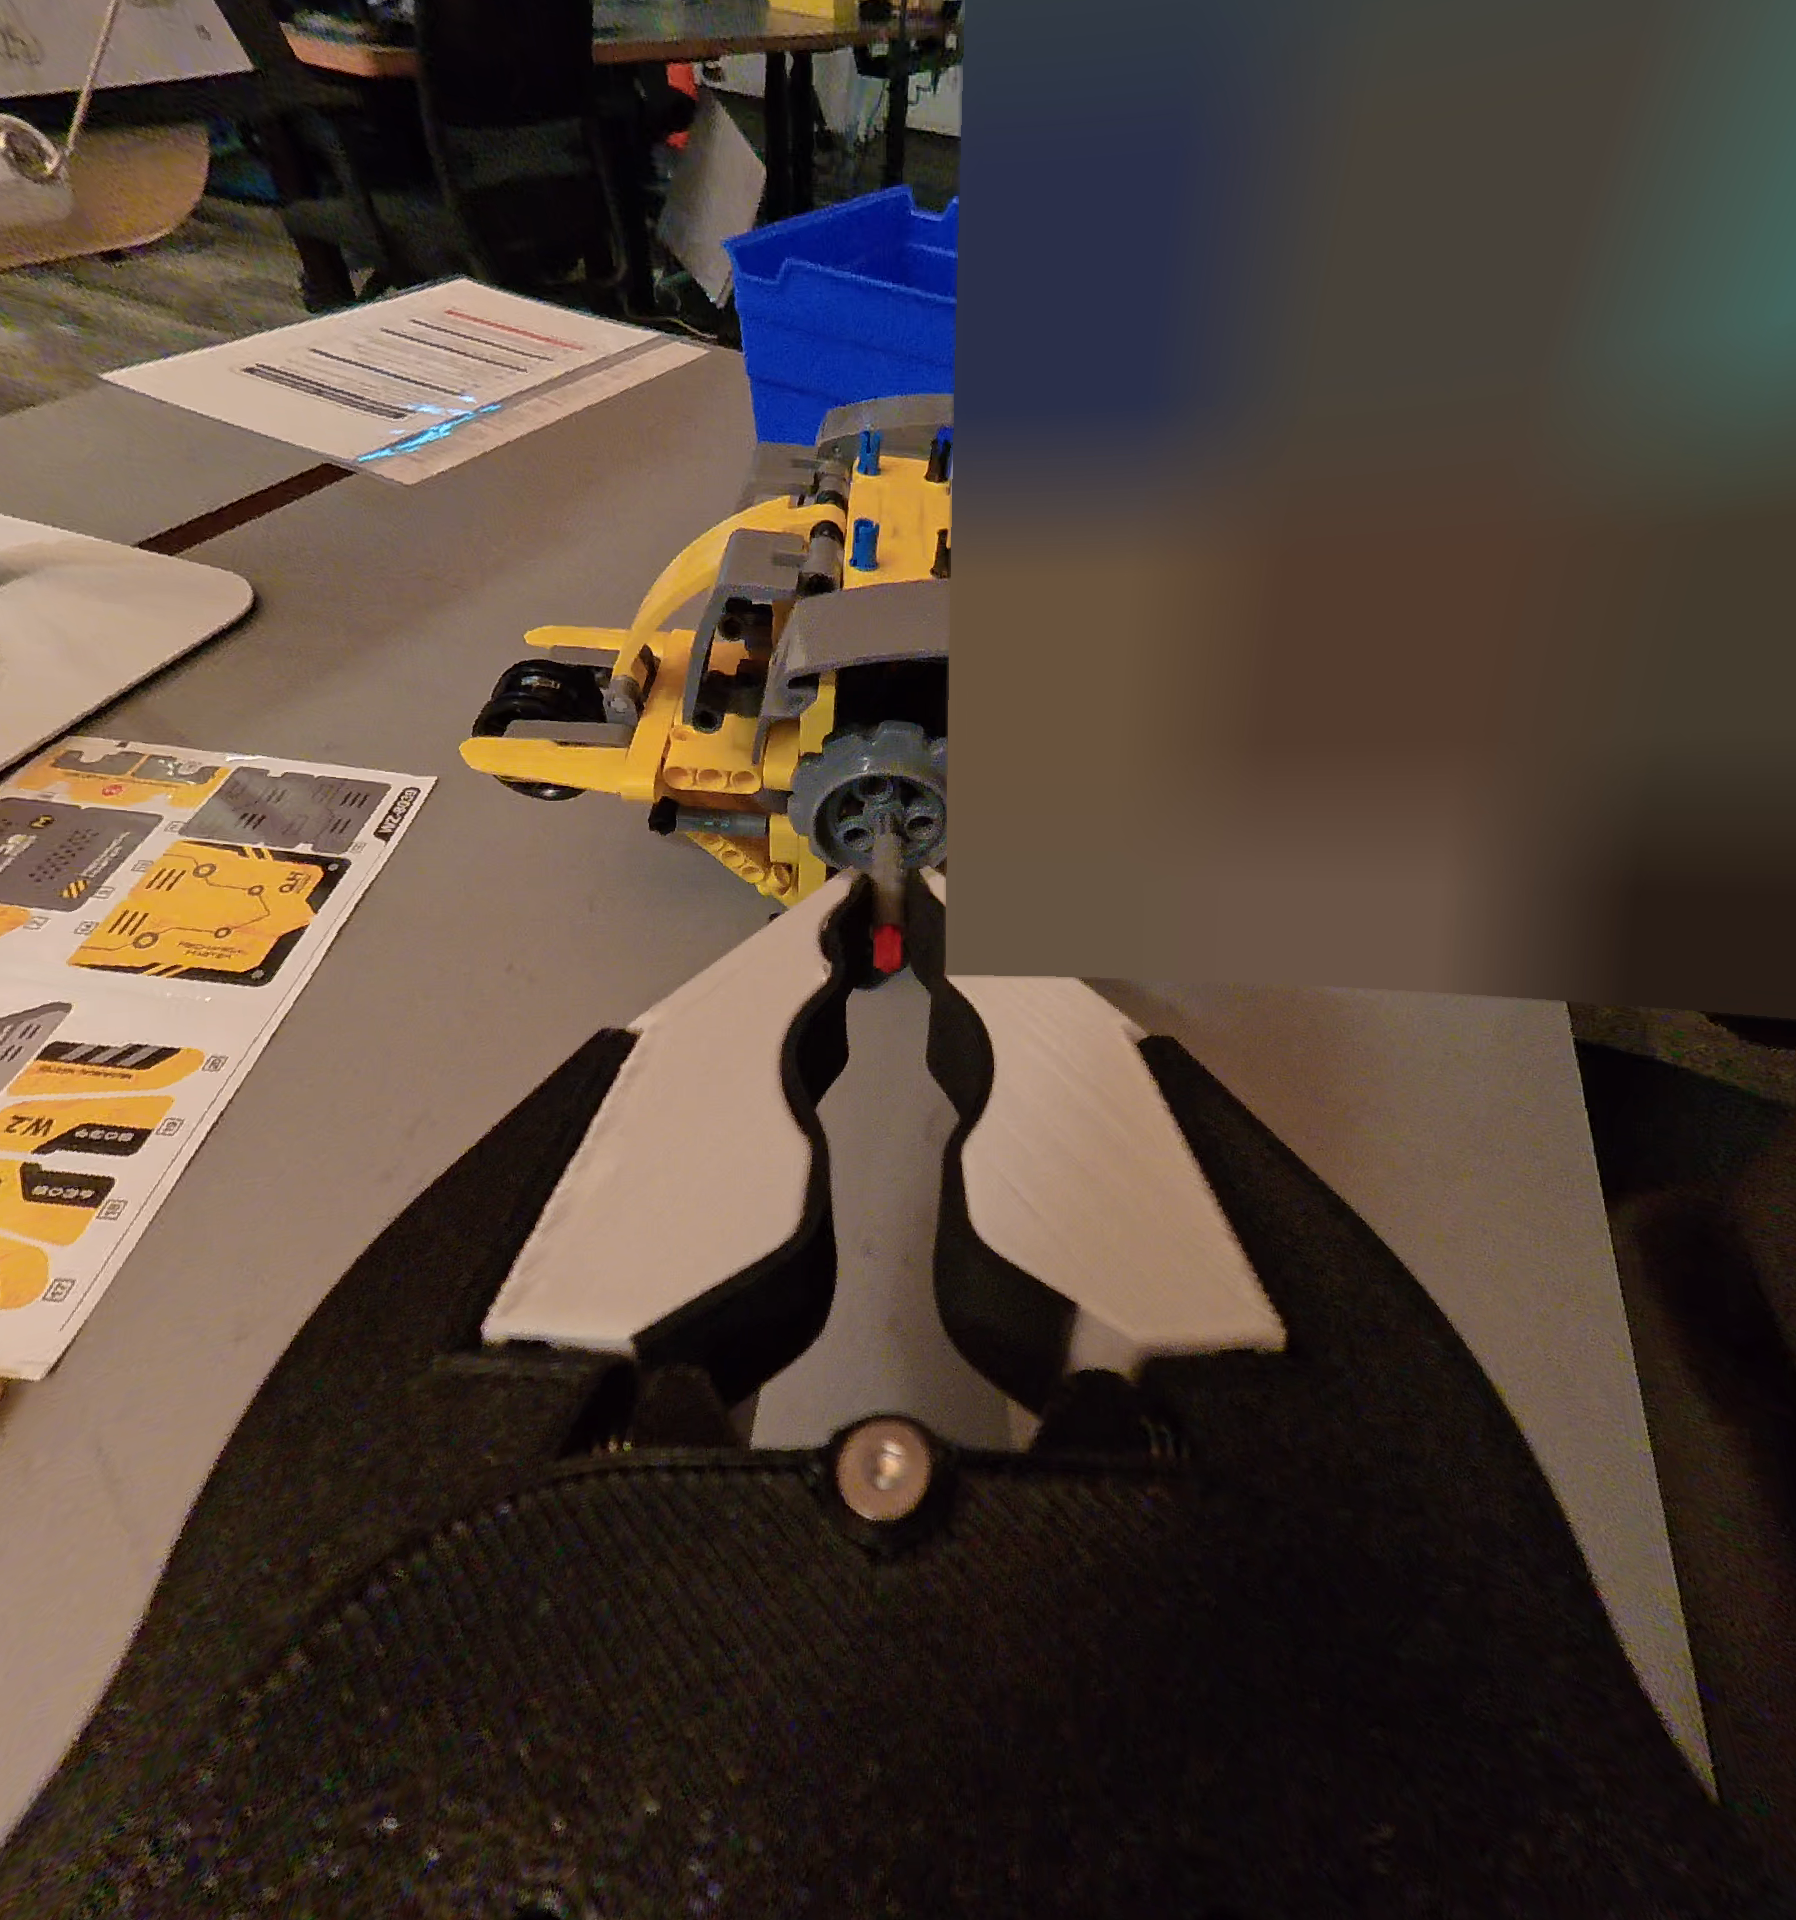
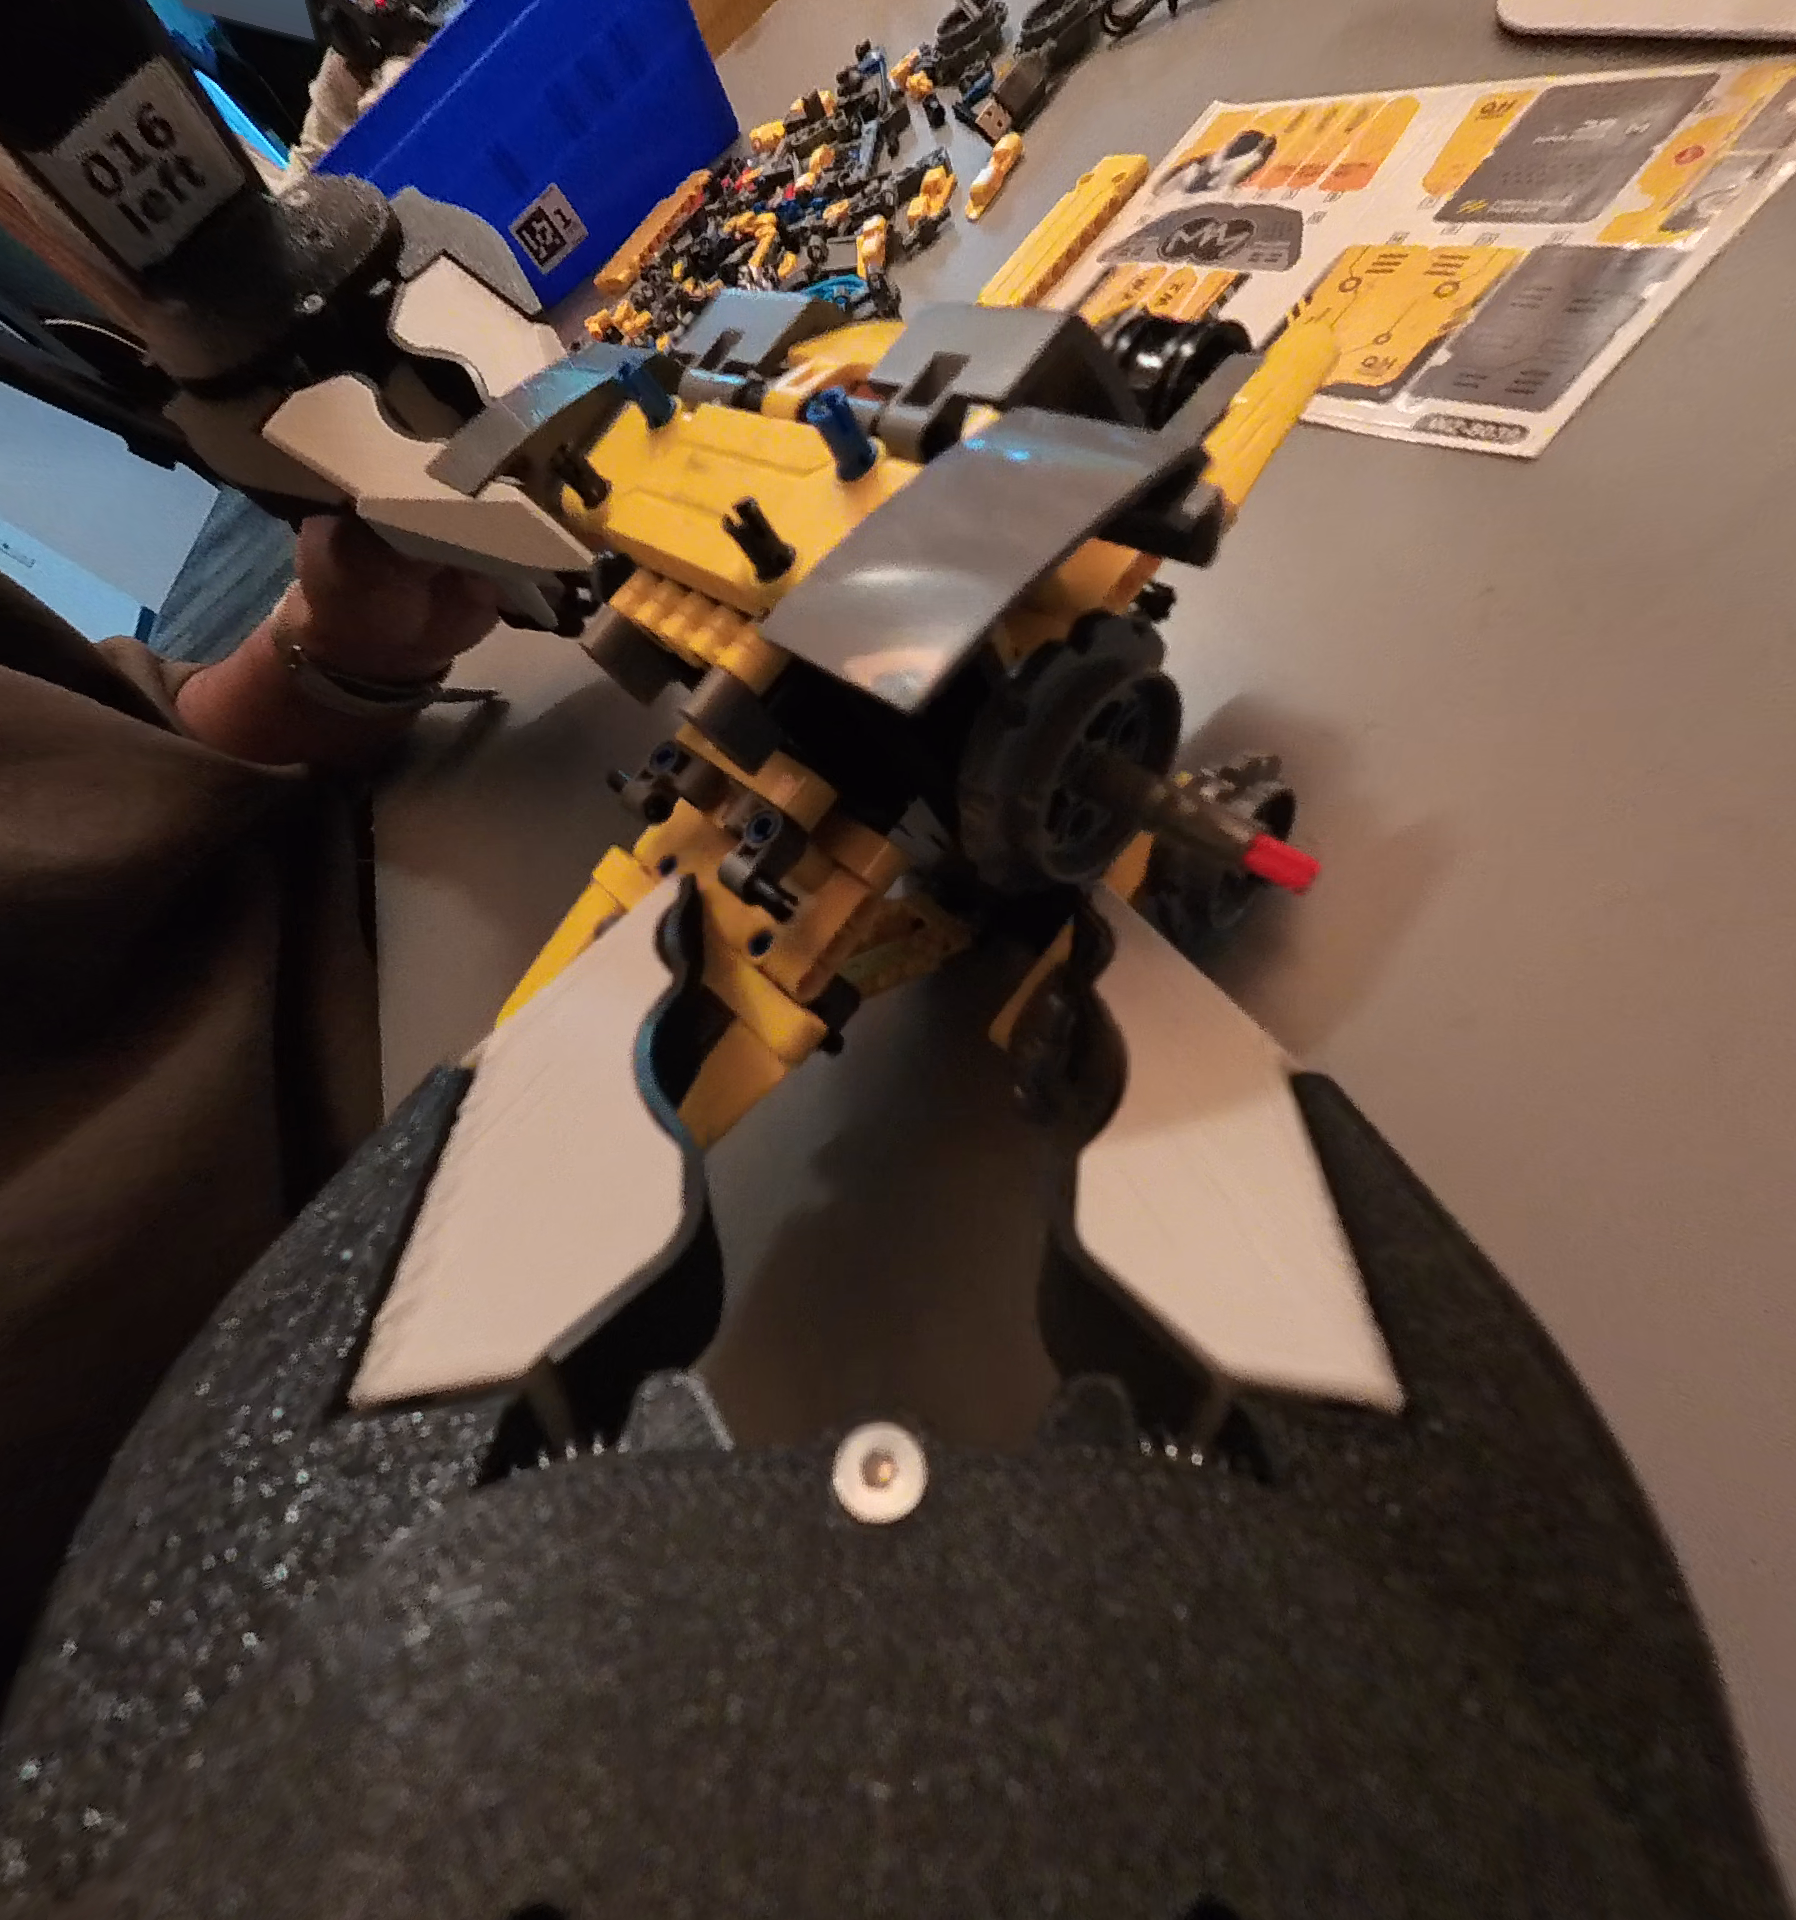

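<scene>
A yellow and grey brick-built vehicle [image 1: 769,675] sits between both grippers over the grey table [image 1: 437,582]. My left gripper [image 1: 883,906] is shut on a thin grey axle with a red end piece [image 1: 883,948] that sticks out of a grey wheel hub [image 1: 868,805]. In the right wrist view my right gripper [image 2: 883,935] is shut on the lower yellow body of the vehicle [image 2: 728,468], which is tilted. The left gripper [image 2: 546,582] reaches in from the upper left at the vehicle's far side. A second axle with a red tip [image 2: 1278,862] sticks out of a black wheel [image 2: 1070,769], free.
A blue bin [image 2: 541,114] stands behind the vehicle, with a pile of several loose yellow and black pieces [image 2: 821,187] beside it. A sticker sheet [image 2: 1496,239] lies on the table [image 2: 1496,831]. A printed paper [image 1: 406,374] and a white stand base [image 1: 73,623] lie at left. A person's hand [image 2: 374,613] holds the left gripper. The grippers' ends are close to 10 centimetres from one another.
</scene>
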Demonstrator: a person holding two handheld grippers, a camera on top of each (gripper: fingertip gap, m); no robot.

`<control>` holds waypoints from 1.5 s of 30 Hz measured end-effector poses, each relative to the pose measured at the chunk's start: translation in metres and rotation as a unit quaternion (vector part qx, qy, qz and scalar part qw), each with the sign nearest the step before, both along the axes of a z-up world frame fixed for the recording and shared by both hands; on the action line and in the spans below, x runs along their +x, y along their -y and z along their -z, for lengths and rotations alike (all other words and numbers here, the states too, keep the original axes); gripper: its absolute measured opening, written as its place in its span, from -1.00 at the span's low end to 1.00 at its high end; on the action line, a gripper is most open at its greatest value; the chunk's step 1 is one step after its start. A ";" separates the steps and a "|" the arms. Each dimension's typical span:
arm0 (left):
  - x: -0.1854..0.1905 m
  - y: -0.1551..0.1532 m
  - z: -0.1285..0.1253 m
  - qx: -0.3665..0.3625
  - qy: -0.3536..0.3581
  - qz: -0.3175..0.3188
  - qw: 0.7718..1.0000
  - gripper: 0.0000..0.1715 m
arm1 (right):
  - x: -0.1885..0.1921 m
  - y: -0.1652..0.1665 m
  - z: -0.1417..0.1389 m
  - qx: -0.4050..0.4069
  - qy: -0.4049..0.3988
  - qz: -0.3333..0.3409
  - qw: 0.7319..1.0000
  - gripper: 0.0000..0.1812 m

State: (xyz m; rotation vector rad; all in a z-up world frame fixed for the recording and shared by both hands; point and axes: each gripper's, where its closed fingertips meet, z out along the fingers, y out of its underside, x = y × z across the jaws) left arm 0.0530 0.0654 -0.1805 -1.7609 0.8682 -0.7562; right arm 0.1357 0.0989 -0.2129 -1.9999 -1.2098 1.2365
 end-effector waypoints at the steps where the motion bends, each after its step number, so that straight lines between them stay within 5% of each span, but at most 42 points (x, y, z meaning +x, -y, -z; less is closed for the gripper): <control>1: 0.001 0.000 -0.001 0.002 0.002 0.001 1.000 -0.95 | 0.005 0.000 0.001 -0.007 0.006 0.003 1.000 -0.19; 6: 0.001 -0.001 -0.002 0.006 0.006 0.000 1.000 -0.95 | 0.031 -0.019 -0.002 -0.028 0.006 0.066 0.997 -0.32; 15: 0.002 -0.001 -0.006 0.004 0.035 0.004 0.999 -0.95 | 0.058 -0.070 -0.041 -0.025 -0.128 0.211 0.969 -0.50; 22: 0.003 -0.001 -0.006 0.003 0.044 0.006 0.999 -0.95 | 0.047 -0.072 -0.015 -0.078 -0.104 0.208 0.970 -0.53; 45: 0.001 0.001 0.003 -0.015 0.047 0.009 0.999 -0.95 | 0.029 -0.055 -0.033 -0.053 -0.138 0.152 0.977 -0.60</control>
